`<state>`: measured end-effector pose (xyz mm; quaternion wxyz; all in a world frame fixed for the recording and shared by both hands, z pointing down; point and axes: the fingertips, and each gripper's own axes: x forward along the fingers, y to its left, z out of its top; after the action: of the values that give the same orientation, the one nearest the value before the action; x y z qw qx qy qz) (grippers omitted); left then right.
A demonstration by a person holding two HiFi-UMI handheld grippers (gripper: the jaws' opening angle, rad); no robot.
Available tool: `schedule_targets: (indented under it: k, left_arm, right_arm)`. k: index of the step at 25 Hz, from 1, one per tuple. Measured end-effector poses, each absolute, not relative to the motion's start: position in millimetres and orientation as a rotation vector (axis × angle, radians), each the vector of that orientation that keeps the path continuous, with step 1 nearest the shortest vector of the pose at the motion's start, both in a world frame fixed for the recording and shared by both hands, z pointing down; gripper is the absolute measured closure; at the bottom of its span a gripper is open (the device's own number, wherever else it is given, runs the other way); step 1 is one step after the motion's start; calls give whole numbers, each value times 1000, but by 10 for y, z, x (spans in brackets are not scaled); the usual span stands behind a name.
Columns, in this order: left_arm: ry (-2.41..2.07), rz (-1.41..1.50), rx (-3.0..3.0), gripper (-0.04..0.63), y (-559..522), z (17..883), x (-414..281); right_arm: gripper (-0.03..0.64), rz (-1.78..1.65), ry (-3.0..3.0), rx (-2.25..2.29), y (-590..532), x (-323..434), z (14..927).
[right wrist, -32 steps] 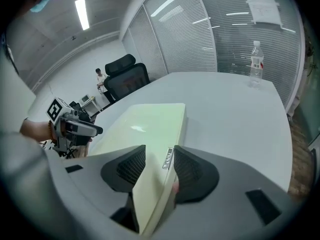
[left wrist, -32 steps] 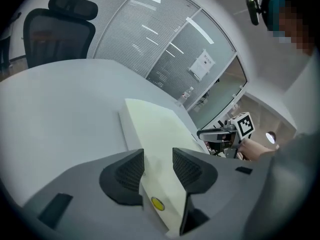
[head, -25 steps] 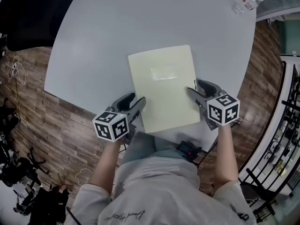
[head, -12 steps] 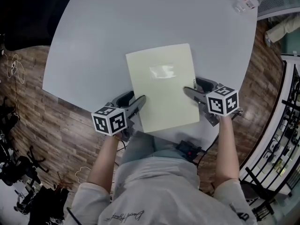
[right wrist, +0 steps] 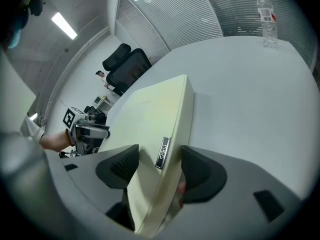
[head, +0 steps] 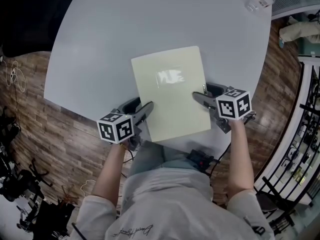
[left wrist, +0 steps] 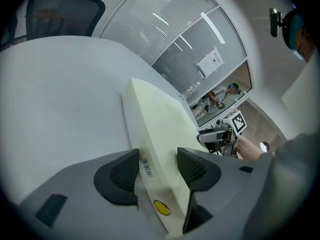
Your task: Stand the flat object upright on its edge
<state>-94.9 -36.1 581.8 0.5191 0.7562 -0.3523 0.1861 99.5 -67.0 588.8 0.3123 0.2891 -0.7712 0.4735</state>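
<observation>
Head view first: the pale flat object (head: 170,91) lies flat on the desk (head: 110,34), close to the near rim. The left gripper (head: 147,109) is at its near-left edge and the right gripper (head: 197,95) at its right edge.

Left gripper view: the fingers (left wrist: 125,171) have just been opening. They stand wide and straddle the object's edge, not clamped by my read.

Right gripper view: same story. The fingers (right wrist: 197,171) are spread, with the edge and its small label (right wrist: 162,153) between them.

This looks like the grasp being set up. The next move calls for both closing together, then an even tilt up onto one edge.
</observation>
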Motion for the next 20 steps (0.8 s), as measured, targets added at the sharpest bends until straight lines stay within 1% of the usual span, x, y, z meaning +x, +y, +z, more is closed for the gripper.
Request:
schedule_targets:
  k: [11, 20]
  left_arm:
    - [-848, 416, 1801, 362, -382, 5744, -946]
    - [-858, 420, 1810, 365, -424, 5696, -959]
  right_arm:
    - [348, 1253, -2016, 804, -657, 1001, 5837]
    - [354, 1231, -2026, 839, -675, 984, 5759]
